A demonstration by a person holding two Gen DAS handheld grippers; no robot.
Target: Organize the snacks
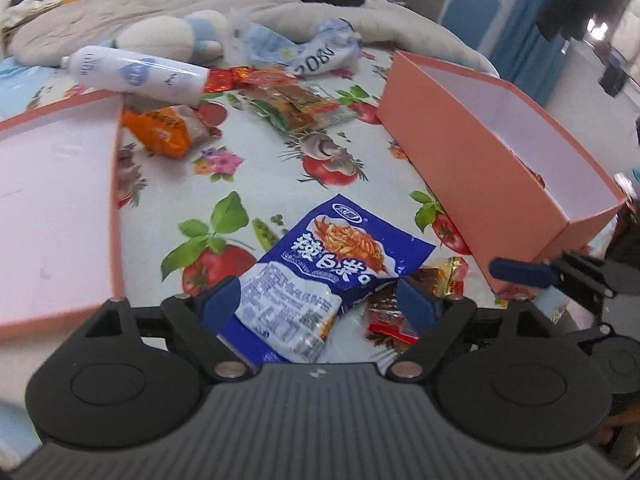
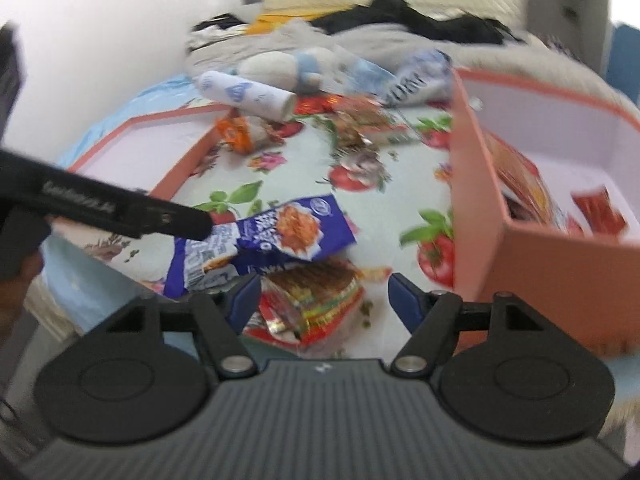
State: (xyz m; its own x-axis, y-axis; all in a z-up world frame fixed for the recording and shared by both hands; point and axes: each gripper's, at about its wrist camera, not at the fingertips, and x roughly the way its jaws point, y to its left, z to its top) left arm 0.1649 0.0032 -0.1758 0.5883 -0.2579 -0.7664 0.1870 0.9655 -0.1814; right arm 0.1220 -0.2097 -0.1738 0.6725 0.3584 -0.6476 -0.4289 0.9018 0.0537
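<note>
A blue snack packet (image 1: 320, 272) lies on the floral cloth between the wide-apart fingers of my left gripper (image 1: 320, 300), which is open. The packet also shows in the right wrist view (image 2: 276, 236). My right gripper (image 2: 324, 296) is open around a red and brown snack packet (image 2: 312, 304), seen too in the left wrist view (image 1: 404, 312). A pink box (image 1: 472, 152) stands at the right; in the right wrist view the box (image 2: 476, 216) holds red and orange packets (image 2: 532, 192). Orange (image 1: 160, 132) and brown (image 1: 296, 108) snack packets lie farther back.
A pink box lid (image 1: 60, 208) lies at the left. A white tube (image 1: 136, 76), a plush toy (image 1: 168, 36) and crumpled blue wrappers (image 1: 320, 48) lie at the back against grey bedding. The left gripper's arm (image 2: 100, 208) crosses the right wrist view.
</note>
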